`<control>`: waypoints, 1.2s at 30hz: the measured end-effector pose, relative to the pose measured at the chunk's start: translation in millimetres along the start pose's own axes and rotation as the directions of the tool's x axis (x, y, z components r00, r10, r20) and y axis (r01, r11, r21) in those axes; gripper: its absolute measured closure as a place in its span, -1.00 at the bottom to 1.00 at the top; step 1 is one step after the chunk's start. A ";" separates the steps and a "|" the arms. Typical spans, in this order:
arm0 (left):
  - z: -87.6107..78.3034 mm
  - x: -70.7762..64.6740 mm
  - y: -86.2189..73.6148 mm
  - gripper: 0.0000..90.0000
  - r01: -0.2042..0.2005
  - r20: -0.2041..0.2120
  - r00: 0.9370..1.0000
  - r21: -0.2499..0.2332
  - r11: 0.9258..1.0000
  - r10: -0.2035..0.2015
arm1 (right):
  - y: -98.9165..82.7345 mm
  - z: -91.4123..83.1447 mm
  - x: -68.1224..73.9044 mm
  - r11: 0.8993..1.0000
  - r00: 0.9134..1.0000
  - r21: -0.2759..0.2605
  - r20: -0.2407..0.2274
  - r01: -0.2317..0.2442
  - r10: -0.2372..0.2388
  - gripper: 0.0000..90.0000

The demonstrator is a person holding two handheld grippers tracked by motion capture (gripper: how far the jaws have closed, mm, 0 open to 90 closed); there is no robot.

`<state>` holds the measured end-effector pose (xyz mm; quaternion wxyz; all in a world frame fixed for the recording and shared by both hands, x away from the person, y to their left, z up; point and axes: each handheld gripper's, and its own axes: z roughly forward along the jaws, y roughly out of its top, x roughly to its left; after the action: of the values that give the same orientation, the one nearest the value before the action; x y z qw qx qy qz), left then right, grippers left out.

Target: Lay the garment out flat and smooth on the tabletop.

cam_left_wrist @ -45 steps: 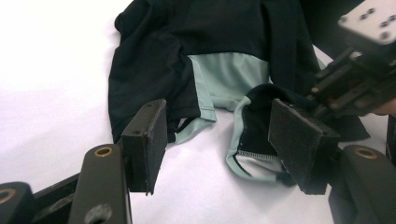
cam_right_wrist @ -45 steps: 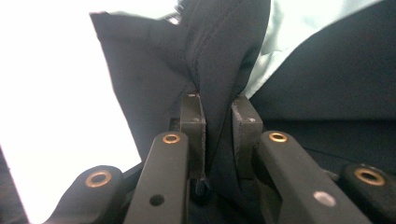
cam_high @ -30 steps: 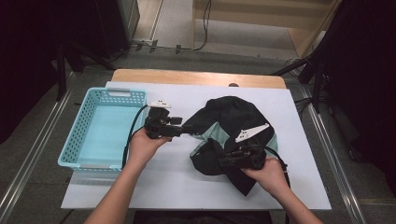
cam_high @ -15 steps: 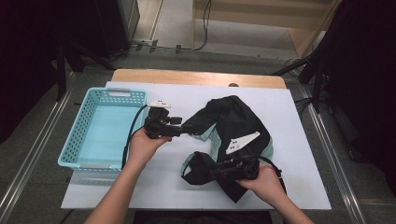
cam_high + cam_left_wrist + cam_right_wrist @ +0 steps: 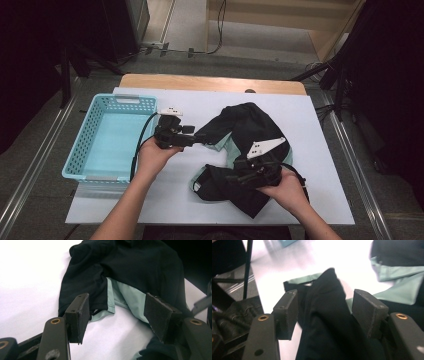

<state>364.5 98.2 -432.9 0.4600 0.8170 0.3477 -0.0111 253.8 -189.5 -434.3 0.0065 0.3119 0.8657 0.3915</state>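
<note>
A black garment [image 5: 245, 125] with mint-green lining lies crumpled on the white table top [image 5: 320, 200]. My left gripper [image 5: 200, 138] points right at the garment's left hem. In the left gripper view its jaws [image 5: 116, 315] stand apart, with the green hem [image 5: 110, 307] and bare table between the pads and nothing pressed. My right gripper [image 5: 232, 177] lies over the garment's near fold and points left. Its jaws [image 5: 325, 312] have just been opening. A ridge of black cloth [image 5: 327, 325] lies loose between the pads, which are clear of it.
A light-blue plastic basket [image 5: 80, 150] stands empty at the table's left, just behind the left hand. A wooden table edge [image 5: 210, 82] runs along the far side. Dark stands and cables ring the table on the floor.
The right hand has drawn the garment's near fold to the left and toward the near table edge, so the cloth now bunches there. The left hand has kept still.
</note>
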 end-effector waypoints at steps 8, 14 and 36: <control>-5.2 -0.6 -4.1 -0.16 0.027 0.007 1.000 -0.001 1.000 -0.027 | 5.9 13.5 -14.2 1.000 1.000 0.011 0.016 -0.016 0.016 -0.19; -8.8 -1.2 -7.7 -0.16 0.032 0.004 0.999 -0.001 1.000 -0.032 | 10.8 19.6 -20.8 1.000 1.000 0.000 0.010 -0.006 0.006 -0.20; -31.2 -6.9 -20.5 -0.19 0.061 -0.019 0.998 -0.006 0.998 -0.061 | 33.6 47.0 -40.8 1.000 0.999 -0.004 0.018 -0.030 0.030 -0.36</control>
<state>338.0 124.9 -427.9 0.4582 0.8050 0.3766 -0.0164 316.7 -163.4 -453.5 0.0088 0.3282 0.8602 0.3902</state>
